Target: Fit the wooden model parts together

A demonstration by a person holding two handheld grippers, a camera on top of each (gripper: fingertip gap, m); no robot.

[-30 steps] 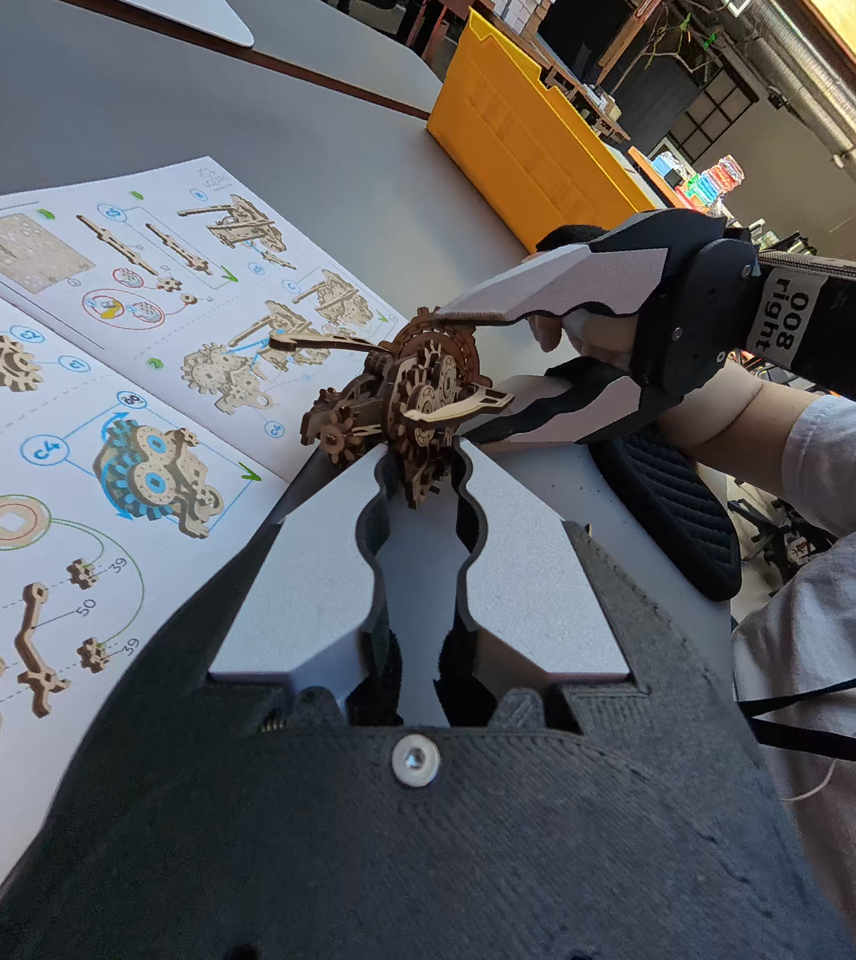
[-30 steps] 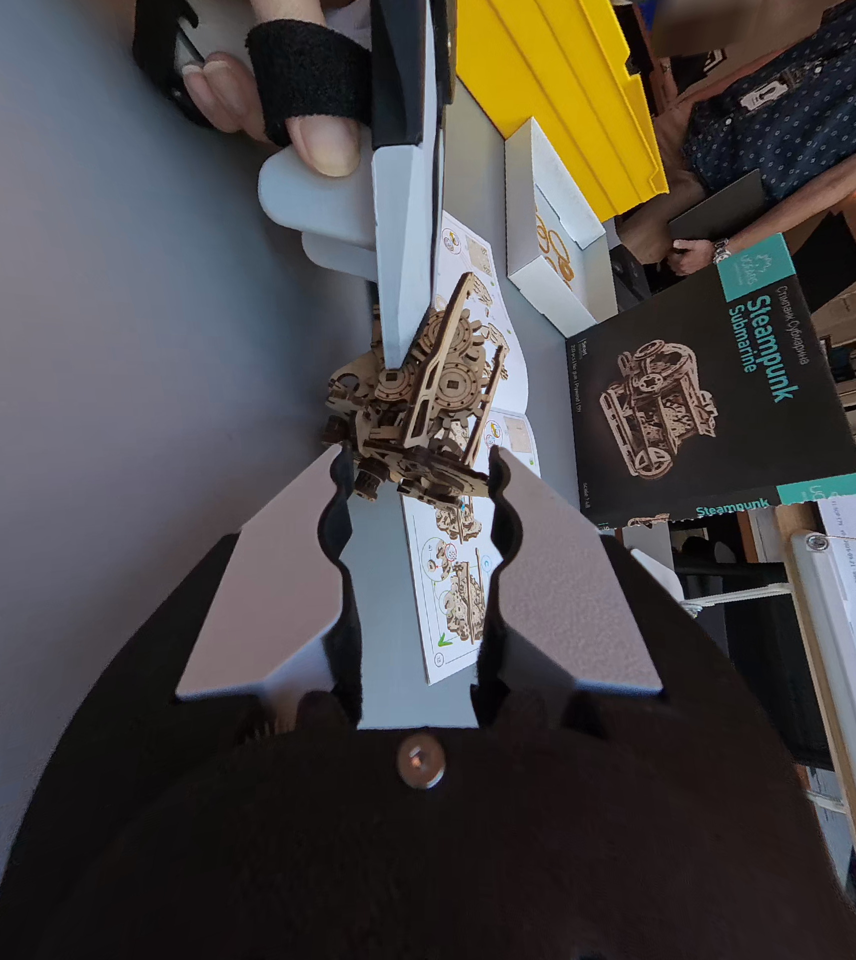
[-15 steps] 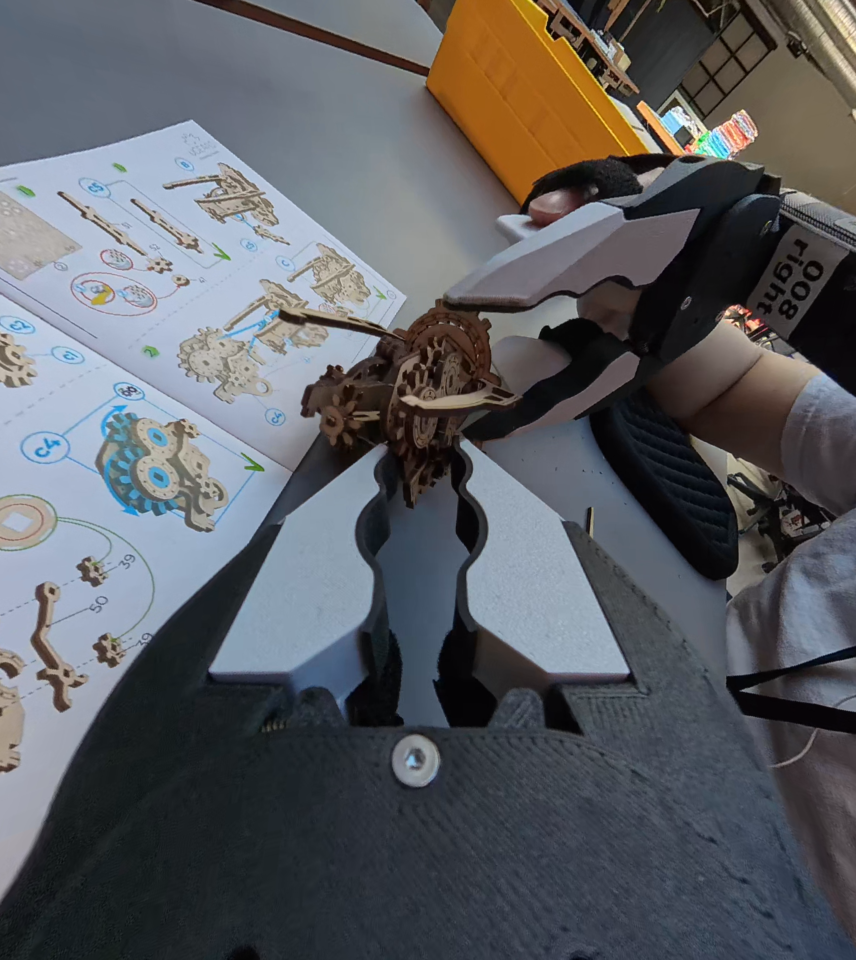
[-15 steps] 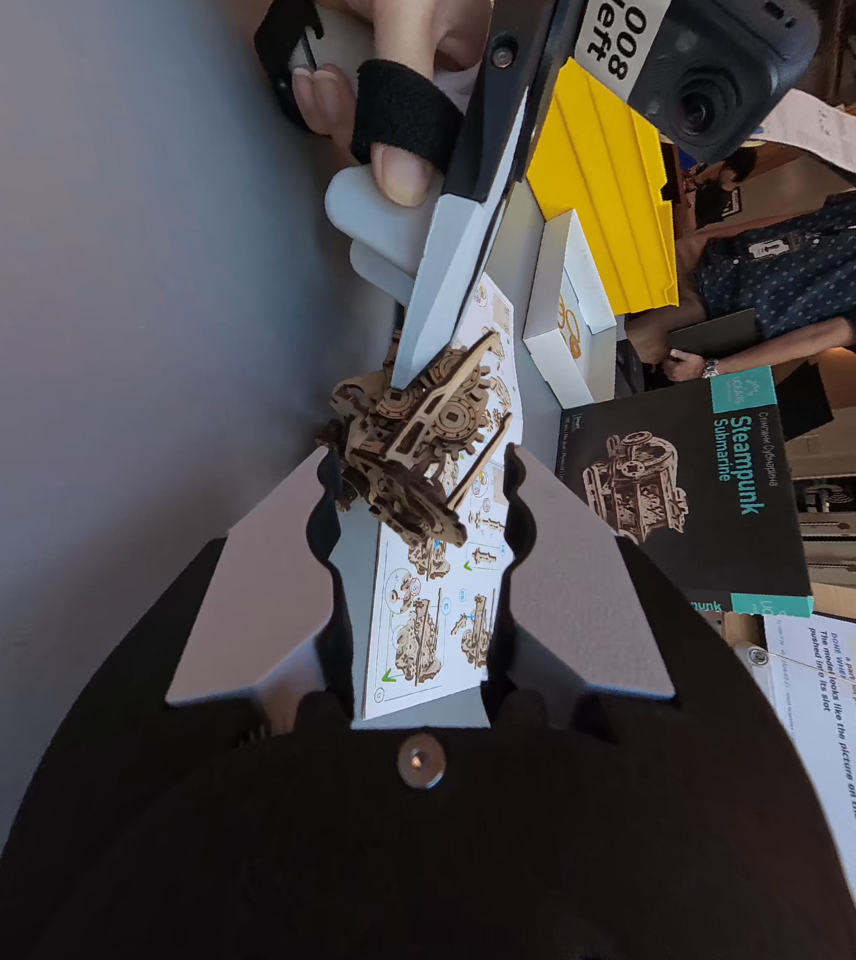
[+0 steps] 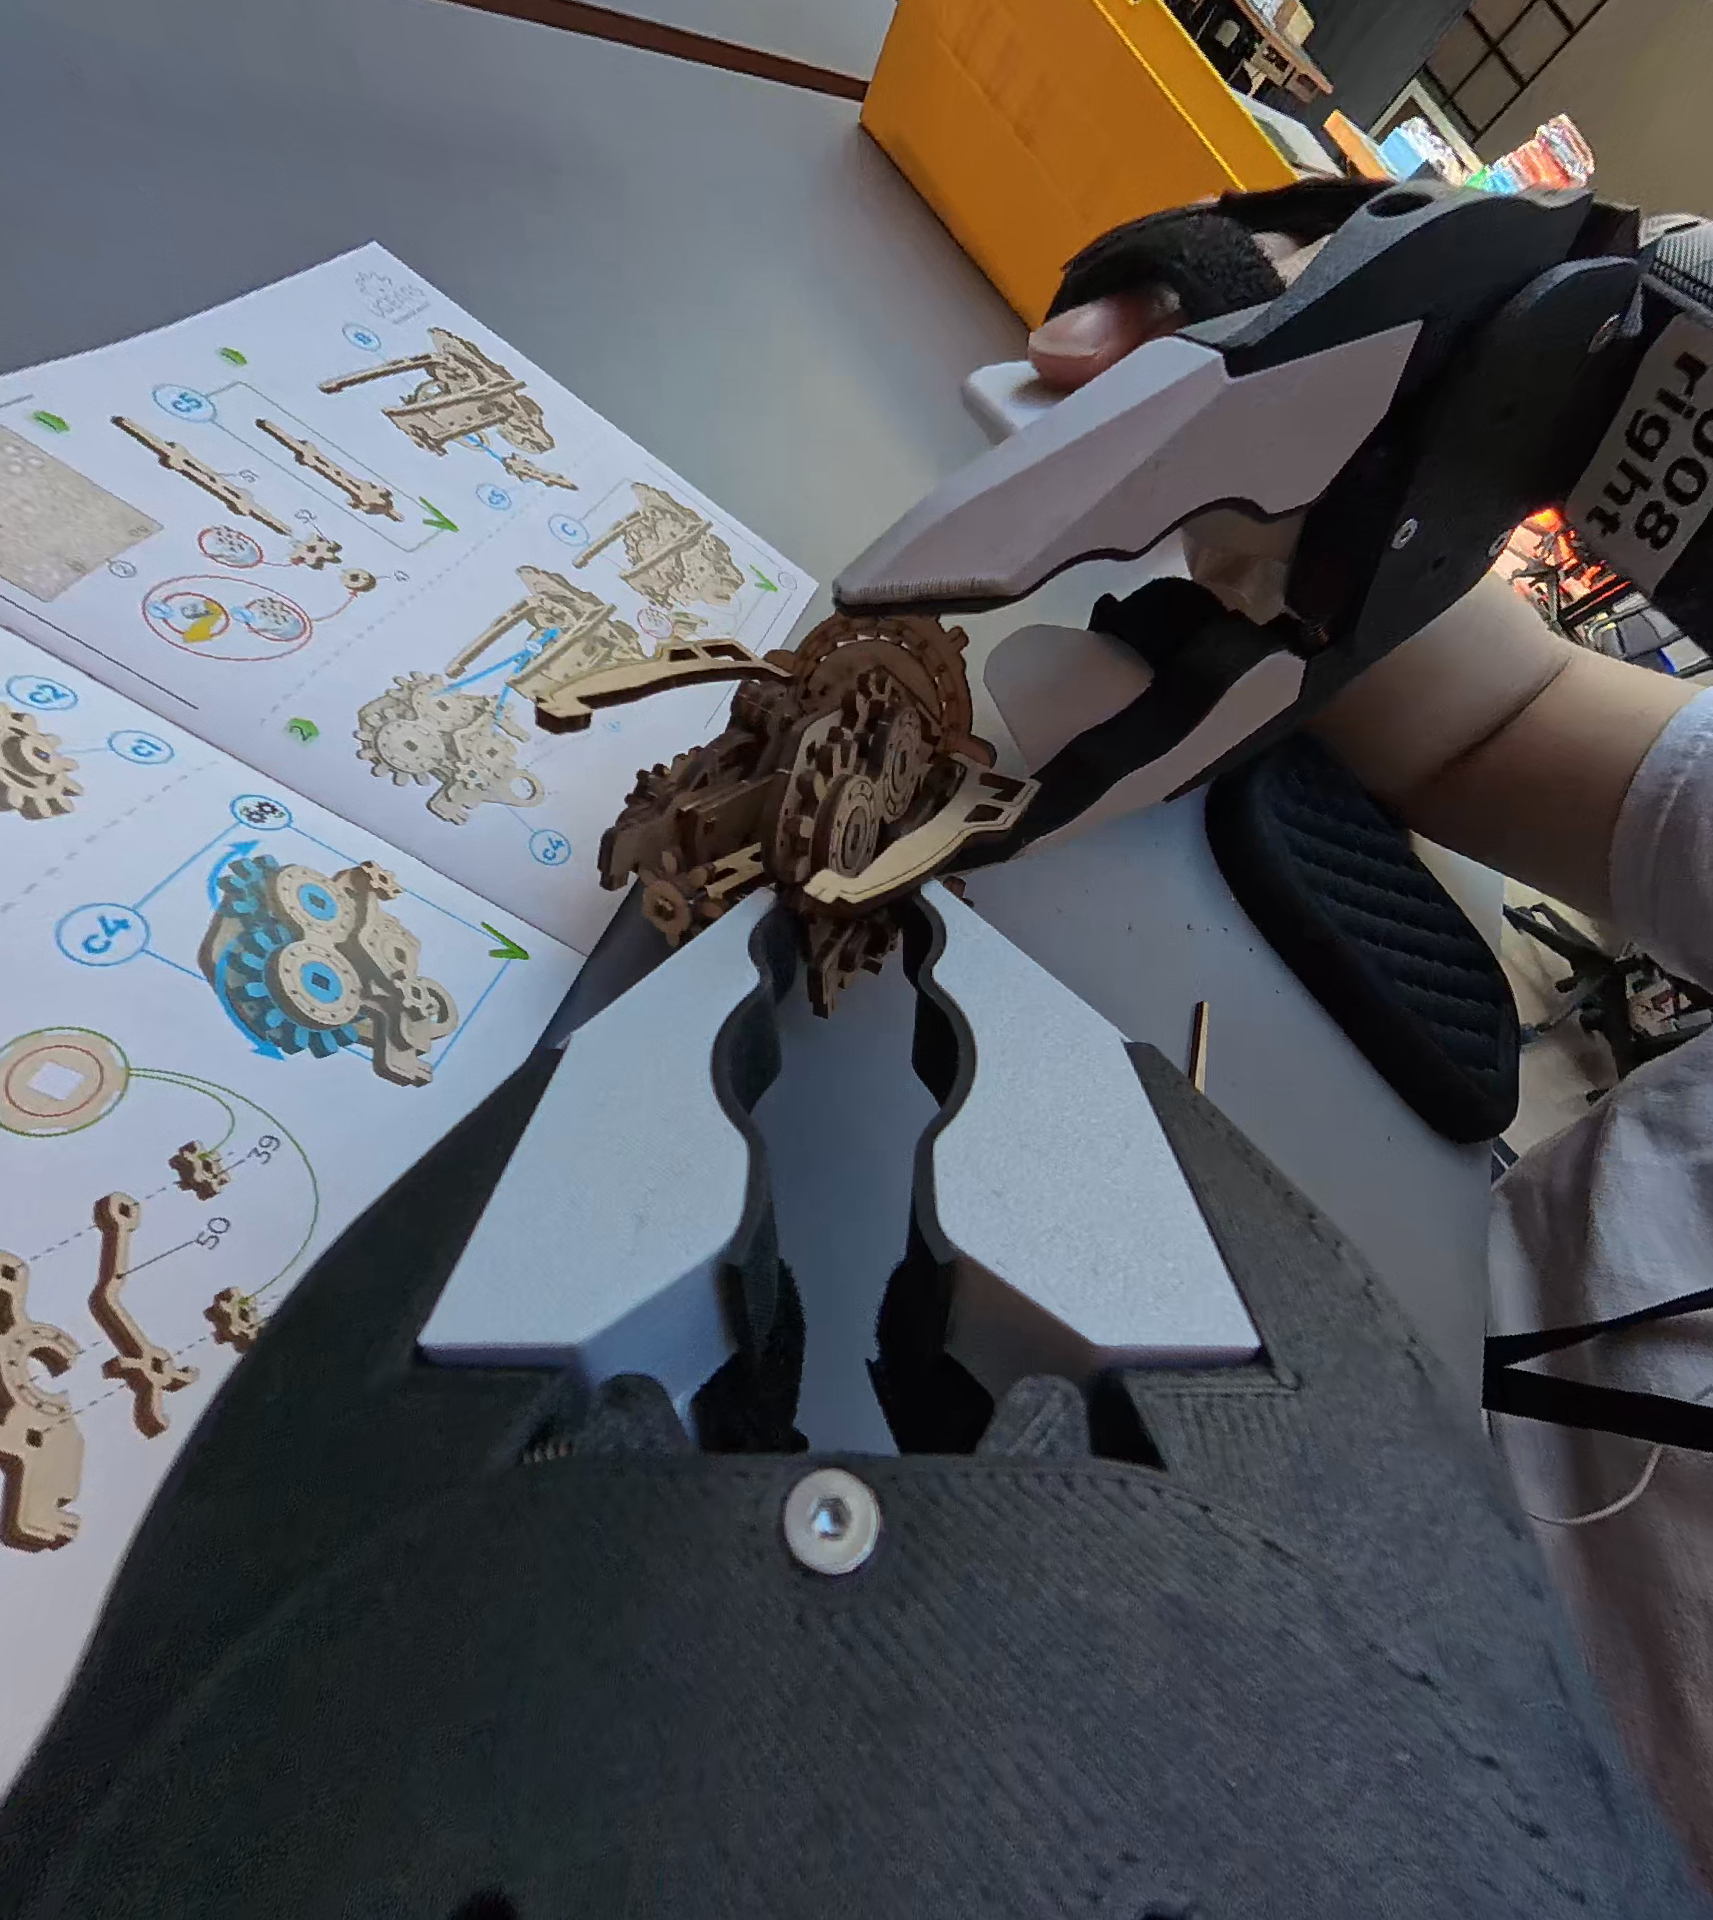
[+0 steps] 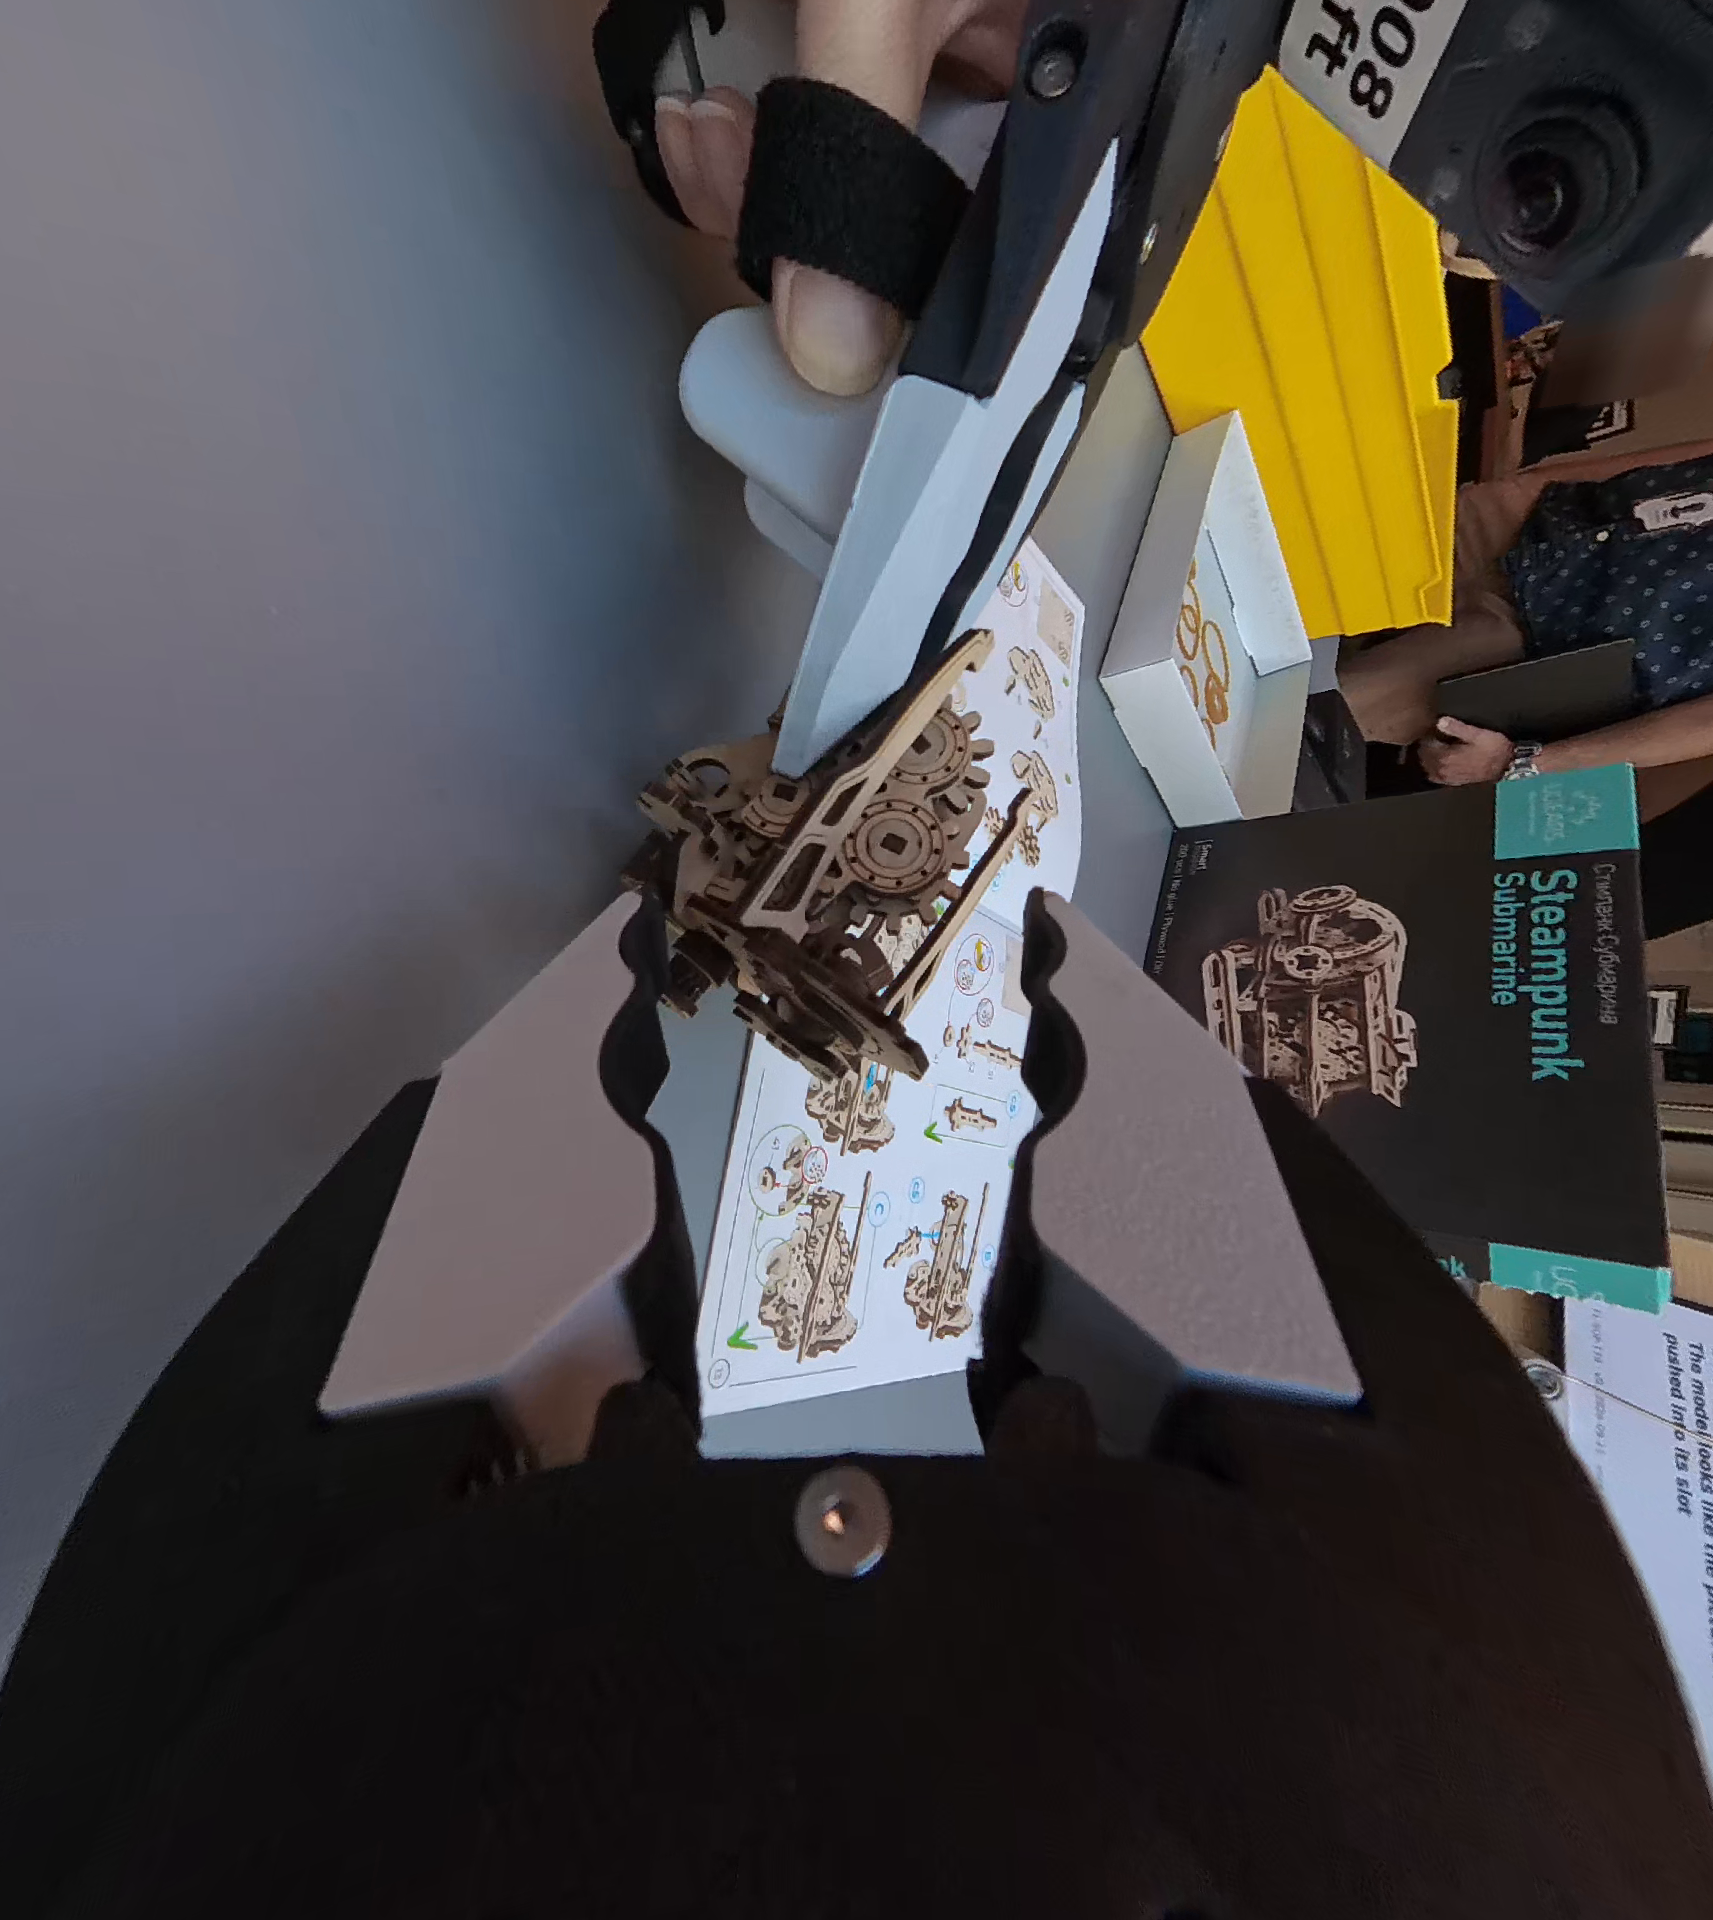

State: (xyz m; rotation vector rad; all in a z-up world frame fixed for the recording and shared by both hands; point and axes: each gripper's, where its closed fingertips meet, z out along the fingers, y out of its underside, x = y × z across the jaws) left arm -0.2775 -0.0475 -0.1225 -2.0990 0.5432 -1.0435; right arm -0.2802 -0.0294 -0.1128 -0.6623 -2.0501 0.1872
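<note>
Between tools: wooden model [image 5: 821,790] tilted further, seemingly; right tool [image 5: 977,696] wider.

Both views were bright and daylit. In the left wrist view, glare washed the instruction booklet [image 5: 208,727] pale, and the gripper mount's lower corners were smeared. In the right wrist view, the grey table [image 6: 260,623] lay in soft shade, the yellow bin [image 6: 1330,416] glowed, and wide-angle bending curved the edges.
</note>
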